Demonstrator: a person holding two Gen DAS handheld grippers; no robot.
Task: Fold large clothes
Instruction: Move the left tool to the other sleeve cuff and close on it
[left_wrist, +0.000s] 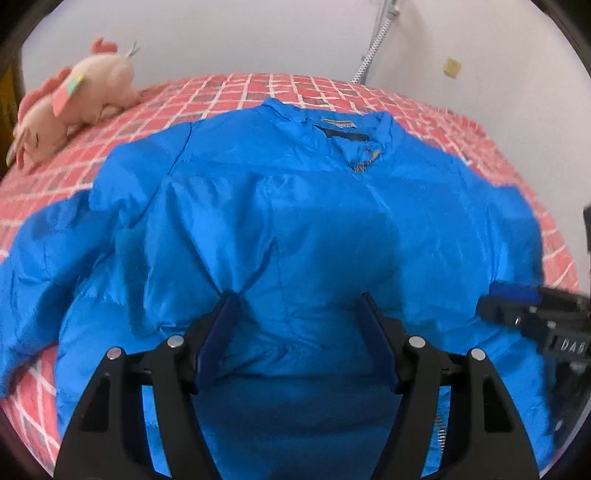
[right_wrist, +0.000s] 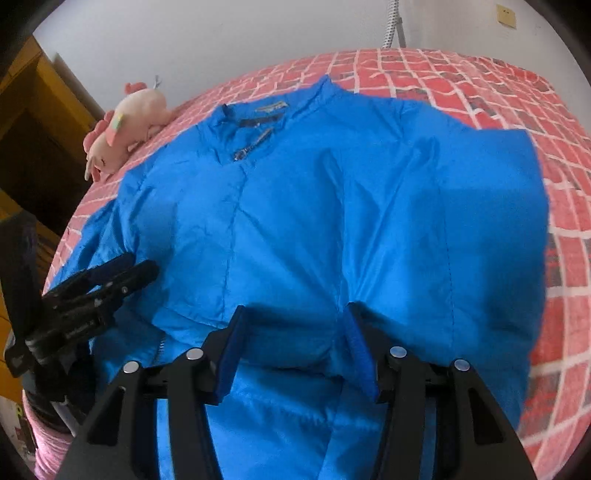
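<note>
A bright blue puffer jacket (left_wrist: 295, 206) lies front up on the bed, collar at the far end, zipper closed; it also fills the right wrist view (right_wrist: 314, 221). My left gripper (left_wrist: 297, 299) is open over the jacket's lower hem, its blue pads wide apart with fabric between them. My right gripper (right_wrist: 293, 310) is open too, over the lower right part of the jacket. The right gripper shows at the right edge of the left wrist view (left_wrist: 517, 295). The left gripper shows at the left of the right wrist view (right_wrist: 122, 273).
The bed has a red and white checked cover (left_wrist: 258, 88). A pink plush toy (left_wrist: 70, 96) lies at the far left of the bed, also seen in the right wrist view (right_wrist: 129, 122). White walls stand behind. A wooden cabinet (right_wrist: 29, 110) is at the left.
</note>
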